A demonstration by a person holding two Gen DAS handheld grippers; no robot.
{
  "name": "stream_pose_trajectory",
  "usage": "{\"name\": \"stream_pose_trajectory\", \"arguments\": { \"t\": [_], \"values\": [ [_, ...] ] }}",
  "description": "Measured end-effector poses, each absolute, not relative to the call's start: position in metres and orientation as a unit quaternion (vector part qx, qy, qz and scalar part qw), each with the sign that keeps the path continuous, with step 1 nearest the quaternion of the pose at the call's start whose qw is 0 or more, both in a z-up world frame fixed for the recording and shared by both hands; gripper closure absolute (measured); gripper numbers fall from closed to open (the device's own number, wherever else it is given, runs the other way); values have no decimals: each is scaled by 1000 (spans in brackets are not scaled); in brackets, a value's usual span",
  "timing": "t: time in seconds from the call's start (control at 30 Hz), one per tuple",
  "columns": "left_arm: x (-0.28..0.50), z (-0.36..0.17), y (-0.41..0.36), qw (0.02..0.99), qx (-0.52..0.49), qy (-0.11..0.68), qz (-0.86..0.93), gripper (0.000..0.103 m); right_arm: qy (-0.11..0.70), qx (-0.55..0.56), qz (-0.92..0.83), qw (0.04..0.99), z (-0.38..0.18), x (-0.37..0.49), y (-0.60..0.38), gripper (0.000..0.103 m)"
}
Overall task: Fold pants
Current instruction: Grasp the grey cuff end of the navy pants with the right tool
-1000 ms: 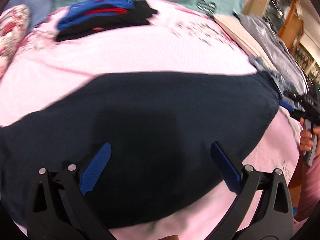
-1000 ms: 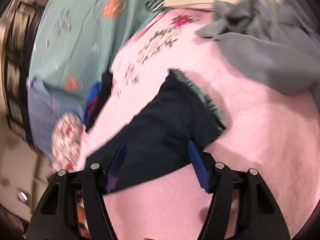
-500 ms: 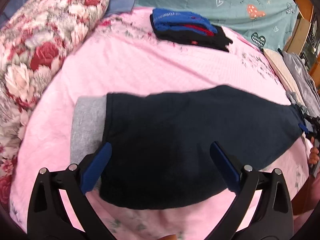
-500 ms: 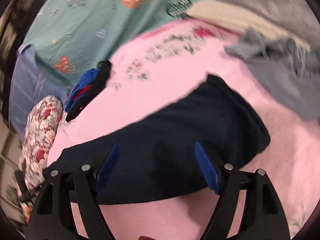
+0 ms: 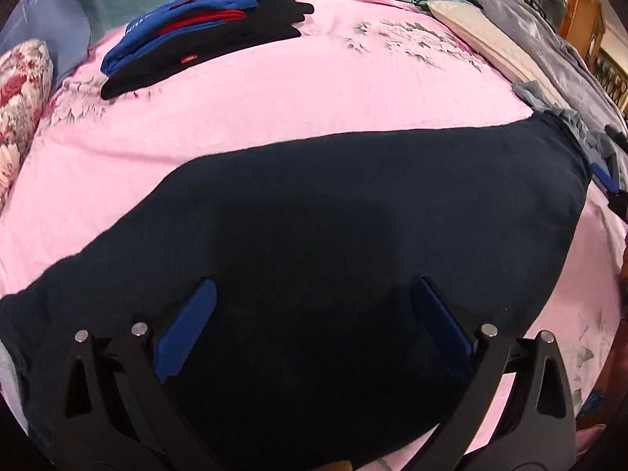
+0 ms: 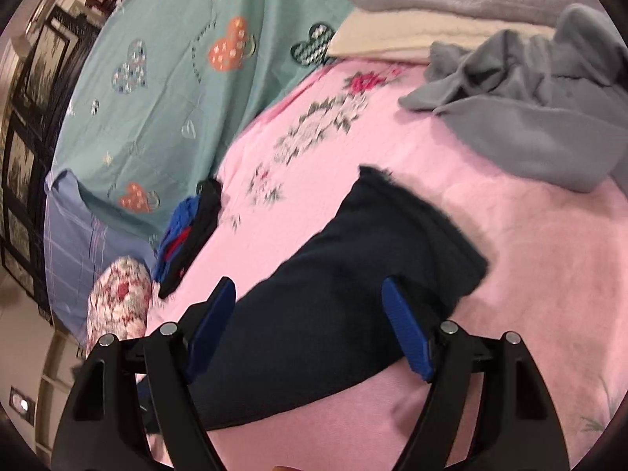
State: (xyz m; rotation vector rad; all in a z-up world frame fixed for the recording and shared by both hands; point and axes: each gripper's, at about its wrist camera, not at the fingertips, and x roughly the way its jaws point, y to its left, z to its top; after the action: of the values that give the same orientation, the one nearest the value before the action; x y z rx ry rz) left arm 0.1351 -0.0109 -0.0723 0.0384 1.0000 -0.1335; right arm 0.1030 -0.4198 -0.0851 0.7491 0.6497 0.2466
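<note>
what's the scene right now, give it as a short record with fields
surface: pink bedspread
pants: dark navy, lying flat and long across the bedspread
left gripper: open, over the pants, nothing between the pads
right gripper: open, over one end of the pants, not gripping
folded pile: blue, red and black clothes at the far side
loose clothes: grey heap beyond the pants' end
pillow: floral at the bed's edge

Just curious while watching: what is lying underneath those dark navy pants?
The dark navy pants lie on a pink floral bedspread, visible all round them. Whatever is directly beneath the cloth is covered.
</note>
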Motion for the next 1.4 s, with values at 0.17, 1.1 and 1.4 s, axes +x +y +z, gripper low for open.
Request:
{"name": "stream_pose_trajectory", "arguments": {
  "t": [0.17,1.1,1.4],
  "values": [
    [137,-73,-9,875,5,479,-70,2,227,425,41,875,-84,72,-452,17],
    [136,-72,-7,874,7,480,-69,2,364,308,-91,874,-95,125,-426,61],
    [136,-71,-7,874,5,480,-69,2,381,284,-67,877,-93,136,-414,39]
  ]
}}
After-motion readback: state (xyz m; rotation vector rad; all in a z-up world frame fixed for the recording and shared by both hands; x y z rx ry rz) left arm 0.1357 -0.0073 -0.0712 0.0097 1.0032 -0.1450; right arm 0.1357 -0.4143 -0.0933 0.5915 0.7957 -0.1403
